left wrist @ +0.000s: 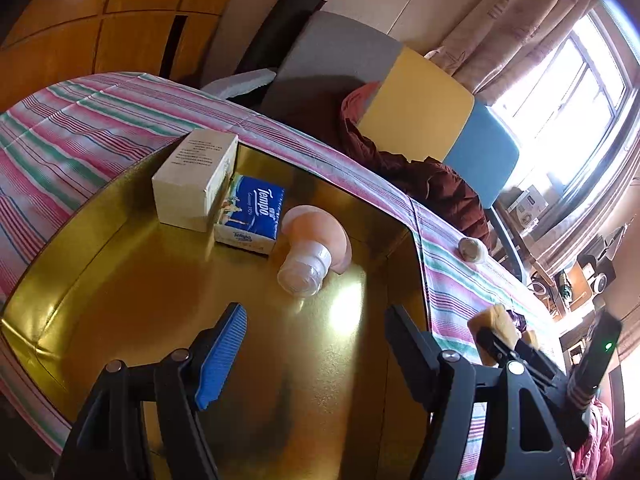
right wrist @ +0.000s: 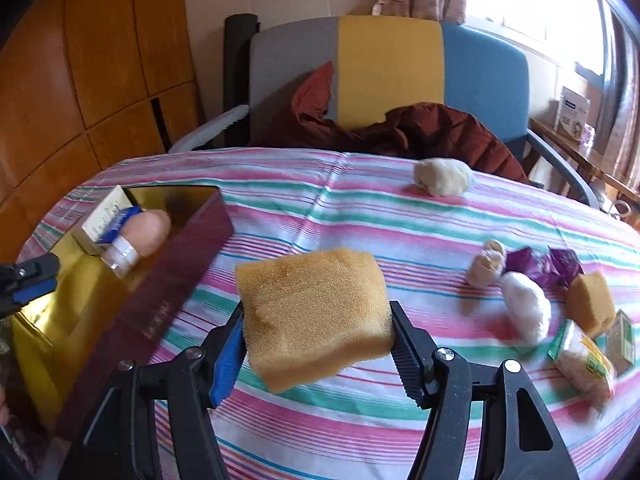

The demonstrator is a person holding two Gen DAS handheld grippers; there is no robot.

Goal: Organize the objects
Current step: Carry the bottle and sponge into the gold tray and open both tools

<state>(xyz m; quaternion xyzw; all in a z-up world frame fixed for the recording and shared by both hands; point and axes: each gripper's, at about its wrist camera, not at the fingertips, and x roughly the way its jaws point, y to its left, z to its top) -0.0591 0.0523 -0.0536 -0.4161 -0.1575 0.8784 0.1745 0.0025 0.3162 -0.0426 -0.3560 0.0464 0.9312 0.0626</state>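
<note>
Right gripper [right wrist: 318, 344] grasps the yellow-orange foam sponge block [right wrist: 314, 316] above the striped cloth, beside the gold-lined maroon box [right wrist: 152, 300]; recommend clearing its wall before lowering, left gripper [left wrist: 316, 356] released, empty over box.

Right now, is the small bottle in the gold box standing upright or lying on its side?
Lying on its side. The bottle rests on the floor of the box, its clear cap toward the camera, beside the tissue pack.

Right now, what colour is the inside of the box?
Shiny gold; the box lining shows best in the left wrist view.
</note>
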